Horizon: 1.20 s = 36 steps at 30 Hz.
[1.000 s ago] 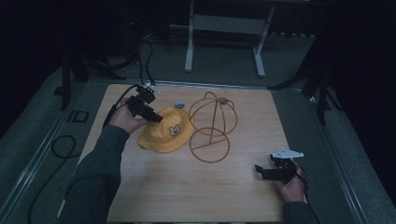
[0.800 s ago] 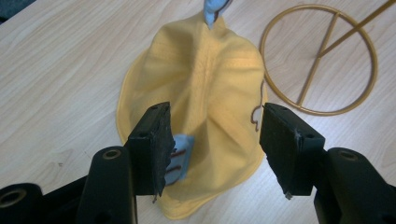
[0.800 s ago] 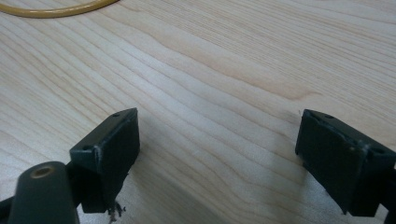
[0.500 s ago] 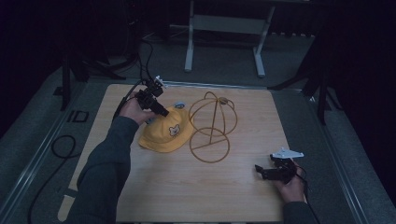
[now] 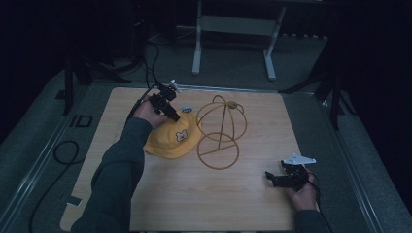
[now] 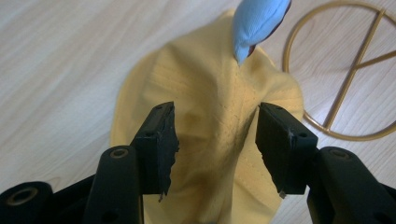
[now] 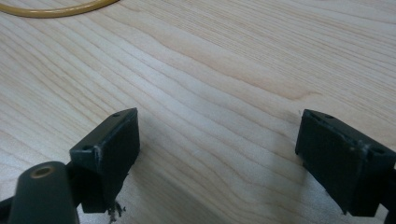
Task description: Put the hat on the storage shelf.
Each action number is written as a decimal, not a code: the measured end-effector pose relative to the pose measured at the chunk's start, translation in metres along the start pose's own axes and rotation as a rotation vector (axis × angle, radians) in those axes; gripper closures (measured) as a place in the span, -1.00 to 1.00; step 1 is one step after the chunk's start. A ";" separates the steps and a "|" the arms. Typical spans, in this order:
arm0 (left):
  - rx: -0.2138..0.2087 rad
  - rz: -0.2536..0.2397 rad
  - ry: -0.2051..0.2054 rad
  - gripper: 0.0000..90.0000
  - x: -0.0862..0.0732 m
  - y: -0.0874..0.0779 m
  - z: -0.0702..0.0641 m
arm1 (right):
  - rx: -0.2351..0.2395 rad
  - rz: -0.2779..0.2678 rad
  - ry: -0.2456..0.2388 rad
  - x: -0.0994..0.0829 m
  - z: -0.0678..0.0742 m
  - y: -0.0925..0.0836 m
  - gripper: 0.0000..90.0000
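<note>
The left gripper (image 6: 215, 140), jaws just closing, straddles the yellow cap's (image 6: 210, 93) crown unpinched, while the right gripper (image 7: 217, 154) gapes empty over the table (image 7: 233, 70)

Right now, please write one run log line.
left gripper: closing around yellow fabric cap, no contact | right gripper: open, over wooden table

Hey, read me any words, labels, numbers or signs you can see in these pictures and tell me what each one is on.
"ID": dark marking on the grey floor beside the table's left edge, in the high view.
Yellow cap: a small cartoon patch on its front, no letters readable.
Wire hat stand, left gripper, right gripper: no text to be seen.
</note>
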<state>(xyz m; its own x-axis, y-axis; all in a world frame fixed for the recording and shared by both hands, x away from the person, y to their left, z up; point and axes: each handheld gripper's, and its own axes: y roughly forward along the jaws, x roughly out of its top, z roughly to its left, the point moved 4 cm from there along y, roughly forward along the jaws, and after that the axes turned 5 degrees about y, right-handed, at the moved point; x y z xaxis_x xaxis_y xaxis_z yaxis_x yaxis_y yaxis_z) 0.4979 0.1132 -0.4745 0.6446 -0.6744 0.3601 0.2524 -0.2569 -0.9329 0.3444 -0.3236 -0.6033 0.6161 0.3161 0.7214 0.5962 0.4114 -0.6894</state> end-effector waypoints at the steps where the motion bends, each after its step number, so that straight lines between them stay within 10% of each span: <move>1: -0.001 0.006 0.003 0.07 0.001 0.002 0.000 | 0.000 0.000 -0.001 0.000 0.000 0.000 -0.70; 11: 0.002 0.048 0.080 0.81 0.001 0.005 -0.008 | 0.001 -0.001 -0.002 0.000 0.000 0.000 -0.70; 36: -0.025 -0.043 0.118 0.84 -0.008 -0.034 -0.018 | 0.001 0.000 -0.003 0.000 0.000 0.000 -0.70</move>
<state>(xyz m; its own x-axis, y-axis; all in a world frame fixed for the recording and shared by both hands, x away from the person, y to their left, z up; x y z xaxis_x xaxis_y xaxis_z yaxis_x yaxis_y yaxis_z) 0.4713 0.1148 -0.4459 0.5440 -0.7387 0.3979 0.2587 -0.3035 -0.9170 0.3441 -0.3237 -0.6033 0.6146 0.3182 0.7218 0.5959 0.4122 -0.6892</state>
